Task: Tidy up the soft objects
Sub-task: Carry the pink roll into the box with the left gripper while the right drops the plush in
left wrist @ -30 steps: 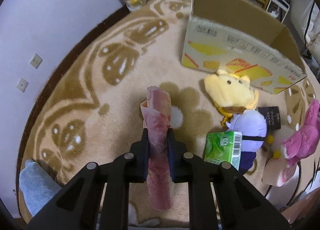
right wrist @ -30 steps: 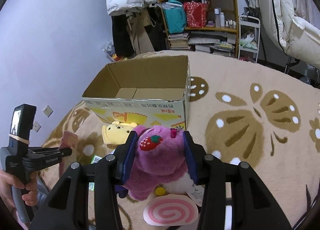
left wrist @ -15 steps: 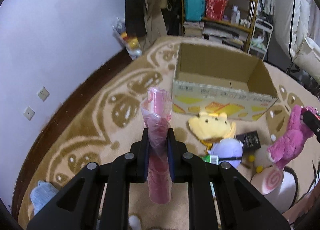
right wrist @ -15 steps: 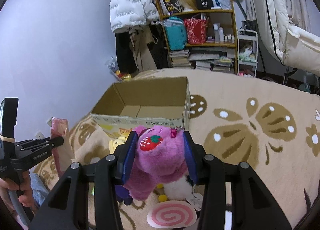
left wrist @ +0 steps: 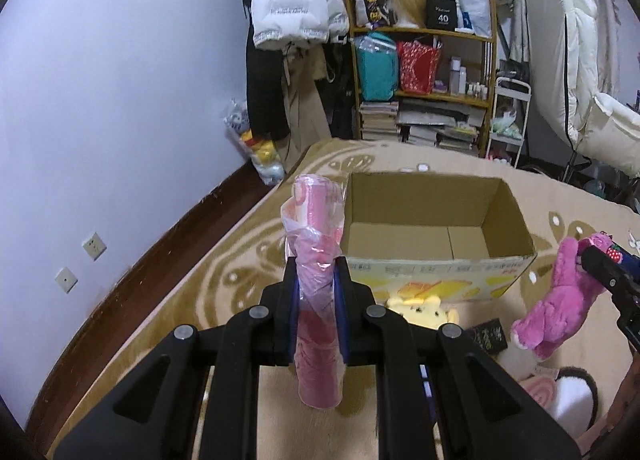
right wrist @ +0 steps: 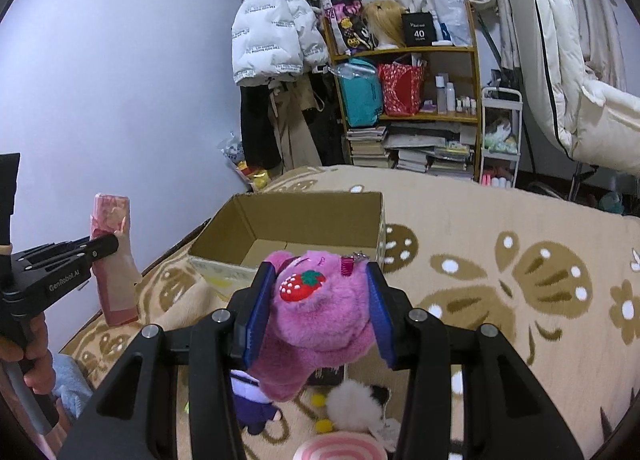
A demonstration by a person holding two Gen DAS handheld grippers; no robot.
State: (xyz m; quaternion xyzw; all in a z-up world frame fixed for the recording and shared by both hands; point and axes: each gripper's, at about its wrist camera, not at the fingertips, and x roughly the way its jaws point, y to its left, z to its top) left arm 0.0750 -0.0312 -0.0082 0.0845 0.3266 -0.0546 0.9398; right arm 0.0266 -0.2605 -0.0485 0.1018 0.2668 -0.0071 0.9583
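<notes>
1. The left gripper [left wrist: 317, 292] is clamped on a pink roll wrapped in thin clear plastic [left wrist: 318, 256]. The roll stands nearly upright between the blue-lined pads, its top well above the fingertips and its lower end hanging below them.
2. In the right wrist view the same left gripper [right wrist: 105, 246] shows at the left edge, held by a hand [right wrist: 30, 348] around its grey handle, with the pink roll [right wrist: 114, 260] lifted clear of the carpet.
3. The right gripper [right wrist: 320, 296] is closed on a fluffy pink plush bear with an embroidered red strawberry on it [right wrist: 316, 316]. The plush fills the gap between the two blue pads and bulges out below them.
4. From the left wrist view the pink plush bear [left wrist: 560, 300] hangs at the right edge, off the floor, with the black tip of the right gripper pressed on its upper part.
5. An open, empty brown cardboard box with yellow print on its side [left wrist: 436, 236] sits on the beige carpet with brown butterfly and flower patterns [right wrist: 500, 227], beyond both grippers.
6. On the carpet just in front of the box lies a yellow plush toy [left wrist: 420, 306]. Near it are a small black card [left wrist: 488, 336] and a flat pink-and-white spiral-patterned plush [right wrist: 340, 448].
7. Below the right gripper a purple-and-white plush doll [right wrist: 252, 400] and a white pompom [right wrist: 352, 406] rest on the carpet.
8. A wooden shelf crowded with bags, books and bottles [right wrist: 408, 99] stands against the far wall, beside a hanging white puffer jacket [right wrist: 272, 35].
</notes>
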